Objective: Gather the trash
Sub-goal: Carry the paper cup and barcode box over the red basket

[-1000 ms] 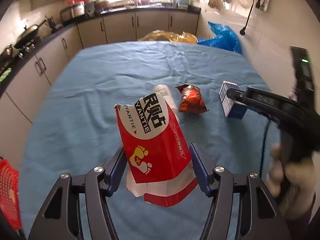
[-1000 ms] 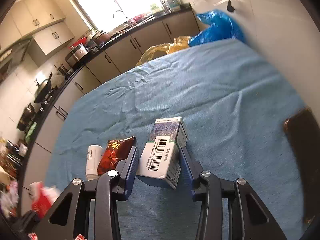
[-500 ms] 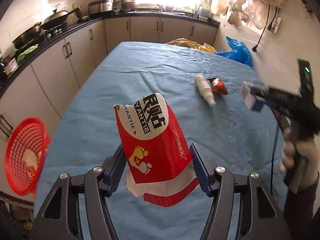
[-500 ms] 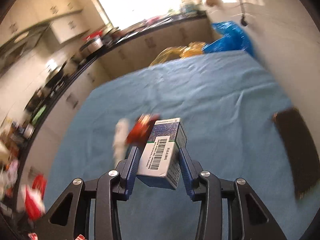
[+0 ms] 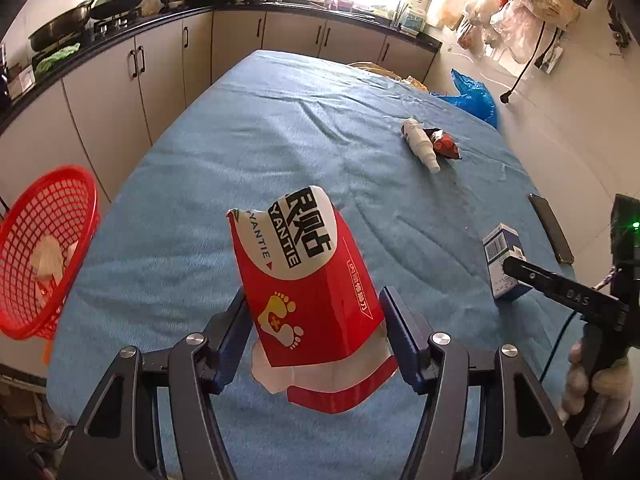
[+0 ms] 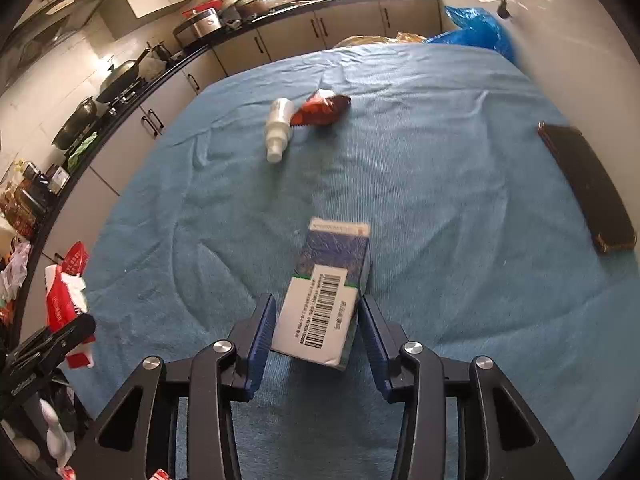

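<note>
A: Trash in two grips, first the red-and-white packet (image 5: 308,296): the left gripper (image 5: 316,336) has it clamped between both blue pads, held up over the blue cloth (image 5: 248,152) that covers the table.

B: And the other tool?

A: The right gripper (image 6: 316,332) has the small barcode box (image 6: 324,300) between its fingers, but its jaws have just been opening. A narrow gap shows at each pad, so the box sits loose between them and tilts away from the camera.

B: What is left on the cloth?

A: A white bottle (image 6: 277,130) lies on its side, touching a crumpled red snack wrapper (image 6: 322,110), well beyond the box. A dark phone (image 6: 588,184) lies flat near the right edge, beside the wall.

B: Where is the bin?

A: A red mesh basket (image 5: 44,248) hangs off the table's left side in the left wrist view, with pale crumpled paper (image 5: 50,258) inside. A gloved hand (image 5: 592,380) grips the right tool's handle at that view's right edge.
</note>
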{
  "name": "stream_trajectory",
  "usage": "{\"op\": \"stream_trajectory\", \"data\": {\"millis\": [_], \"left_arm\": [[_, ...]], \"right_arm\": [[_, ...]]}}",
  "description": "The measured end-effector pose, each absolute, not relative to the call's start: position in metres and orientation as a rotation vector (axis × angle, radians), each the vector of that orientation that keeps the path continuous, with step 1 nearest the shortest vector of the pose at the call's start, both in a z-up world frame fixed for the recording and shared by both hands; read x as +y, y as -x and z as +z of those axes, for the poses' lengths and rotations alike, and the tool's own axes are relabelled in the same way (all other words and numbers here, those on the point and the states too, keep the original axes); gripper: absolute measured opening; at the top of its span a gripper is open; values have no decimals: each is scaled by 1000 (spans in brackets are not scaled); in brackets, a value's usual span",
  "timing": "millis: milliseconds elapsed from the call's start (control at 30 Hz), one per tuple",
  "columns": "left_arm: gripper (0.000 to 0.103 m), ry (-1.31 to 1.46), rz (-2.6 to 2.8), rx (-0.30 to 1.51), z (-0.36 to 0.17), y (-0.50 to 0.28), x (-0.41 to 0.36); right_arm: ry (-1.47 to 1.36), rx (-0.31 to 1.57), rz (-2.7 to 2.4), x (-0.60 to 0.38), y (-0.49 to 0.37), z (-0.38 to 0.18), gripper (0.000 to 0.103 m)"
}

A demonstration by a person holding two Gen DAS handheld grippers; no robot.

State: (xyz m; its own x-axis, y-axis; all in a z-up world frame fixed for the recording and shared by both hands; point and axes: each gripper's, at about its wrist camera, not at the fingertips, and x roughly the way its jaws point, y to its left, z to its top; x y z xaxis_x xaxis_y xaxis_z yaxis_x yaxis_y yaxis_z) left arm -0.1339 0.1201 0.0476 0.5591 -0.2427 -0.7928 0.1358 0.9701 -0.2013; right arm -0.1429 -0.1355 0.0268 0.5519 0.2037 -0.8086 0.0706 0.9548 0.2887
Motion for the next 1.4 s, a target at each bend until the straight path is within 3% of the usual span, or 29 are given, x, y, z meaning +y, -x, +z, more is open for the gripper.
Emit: {"op": "stream_trajectory", "data": {"millis": [167, 367, 1400], "left_arm": [[62, 137, -214, 948, 45, 142, 130], [62, 145, -198, 946, 43, 146, 135], [62, 3, 34, 800, 62, 164, 164]], "right_arm": [[-294, 973, 38, -129, 147, 21, 49], [-254, 902, 38, -116, 162, 29, 37], [-141, 885, 286, -15, 181, 40, 37]]}}
